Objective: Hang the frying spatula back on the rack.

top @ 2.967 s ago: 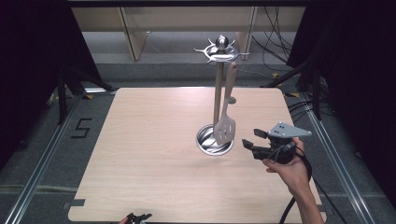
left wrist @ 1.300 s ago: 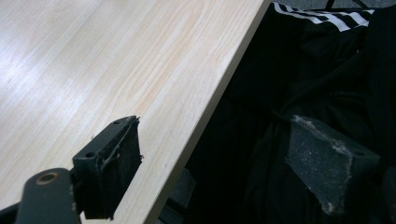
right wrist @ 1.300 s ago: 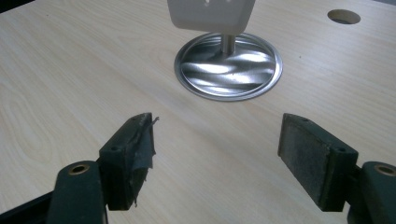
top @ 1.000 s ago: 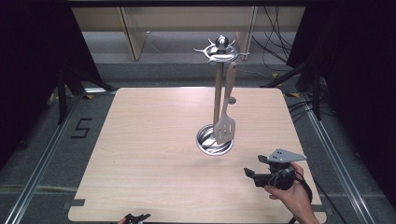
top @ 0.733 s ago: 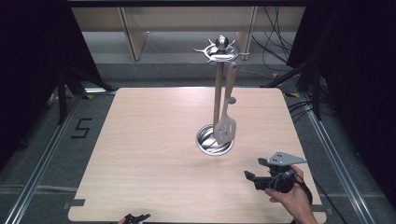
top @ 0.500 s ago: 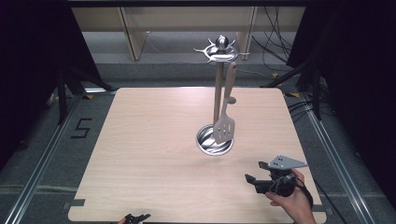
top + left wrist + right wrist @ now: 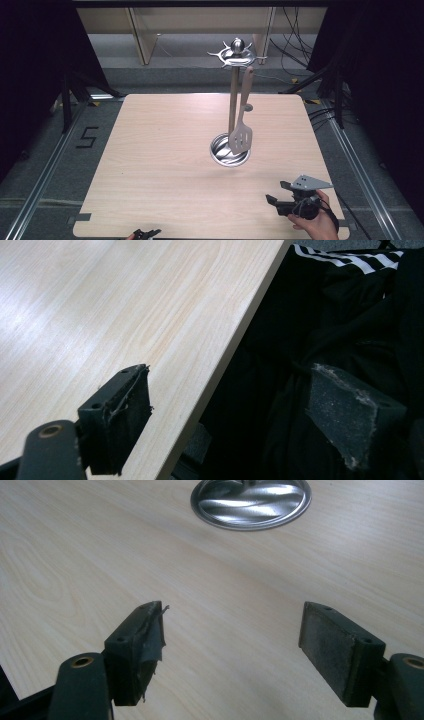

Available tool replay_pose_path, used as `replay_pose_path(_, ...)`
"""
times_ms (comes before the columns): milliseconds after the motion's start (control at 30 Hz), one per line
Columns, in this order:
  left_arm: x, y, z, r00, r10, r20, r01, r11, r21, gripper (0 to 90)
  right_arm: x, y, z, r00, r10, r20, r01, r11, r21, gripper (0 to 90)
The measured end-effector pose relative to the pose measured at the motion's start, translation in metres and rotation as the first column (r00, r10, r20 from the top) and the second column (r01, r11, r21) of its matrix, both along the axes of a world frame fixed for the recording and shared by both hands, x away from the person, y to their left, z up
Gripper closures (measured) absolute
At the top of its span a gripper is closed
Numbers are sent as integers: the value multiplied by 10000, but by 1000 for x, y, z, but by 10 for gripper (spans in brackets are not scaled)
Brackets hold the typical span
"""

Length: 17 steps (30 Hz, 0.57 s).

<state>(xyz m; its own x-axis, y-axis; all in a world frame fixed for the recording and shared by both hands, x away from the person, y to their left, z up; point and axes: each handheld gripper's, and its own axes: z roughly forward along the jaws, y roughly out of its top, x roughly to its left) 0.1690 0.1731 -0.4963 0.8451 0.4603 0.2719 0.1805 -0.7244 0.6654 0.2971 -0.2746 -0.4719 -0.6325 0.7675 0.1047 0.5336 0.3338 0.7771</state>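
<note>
A metal utensil stand point(image 7: 233, 90) rises from a round steel base point(image 7: 229, 150) near the middle of the wooden table point(image 7: 165, 150). A slotted spatula point(image 7: 241, 131) hangs from its top hooks. My right gripper point(image 7: 276, 193) hovers low over the table's front right corner, held by a hand point(image 7: 316, 226). Its jaws stand open and empty point(image 7: 232, 630), with the base point(image 7: 250, 502) ahead of them. My left gripper point(image 7: 145, 233) sits at the table's front edge, open point(image 7: 240, 420), with nothing between its pads.
Black clothing with white stripes point(image 7: 345, 305) lies past the table edge in the left gripper view. Black curtains flank the table, and cables point(image 7: 295, 50) lie on the floor behind it. A wooden frame point(image 7: 145, 35) stands at the back.
My right gripper has drawn back from beside the stand's base toward the front right corner and sunk lower. The left gripper has stayed put.
</note>
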Motion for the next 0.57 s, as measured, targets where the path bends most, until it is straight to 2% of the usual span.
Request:
replay_pose_path(33,1,1,1,10000,-14,85,12,9998,212,169,-3,0,-2,9999,-73,-79,74,9999,144,266)
replay_pose_path(100,1,1,0,10000,-17,69,15,9998,205,168,-4,-2,-2,10000,-36,-84,36,10000,16,266)
replay_pose_path(133,1,1,0,10000,-11,75,9,9998,210,169,-4,-3,-4,10000,19,53,-19,10000,-2,264)
replay_pose_path(167,1,1,0,10000,-9,72,7,9998,207,168,-7,-2,-4,9996,-141,-226,142,9999,26,262)
replay_pose_path(200,1,0,0,10000,-11,76,9,9998,206,169,-7,-2,-5,10000,-32,-53,32,10000,19,262)
replay_pose_path(233,1,0,0,10000,-12,68,11,9998,205,169,-9,-2,-5,9998,-71,-193,72,10000,21,262)
replay_pose_path(267,1,0,0,10000,-8,63,6,9998,211,169,-9,-3,-6,10000,-4,-15,4,10000,-26,261)
replay_pose_path(300,0,0,0,10000,-14,40,13,9998,181,169,-12,-2,-6,9997,-162,-172,162,9999,22,261)
replay_pose_path(367,1,0,0,10000,-18,48,17,9998,208,169,-11,-4,-8,10000,58,-22,-59,10000,-73,261)
replay_pose_path(433,0,0,0,10000,-23,43,22,9998,209,168,-14,-3,-8,9996,-114,-249,116,9999,68,261)
replay_pose_path(467,0,0,0,10000,-16,48,15,9998,209,168,-12,-5,-8,10000,25,64,-24,9998,-199,261)
replay_pose_path(500,0,0,0,10000,-16,45,15,9998,204,169,-12,-5,-9,10000,69,-37,-69,10000,-50,261)
replay_pose_path(567,0,0,0,10000,-14,45,13,9998,208,169,-12,-6,-8,10000,35,-79,-36,9999,-95,261)
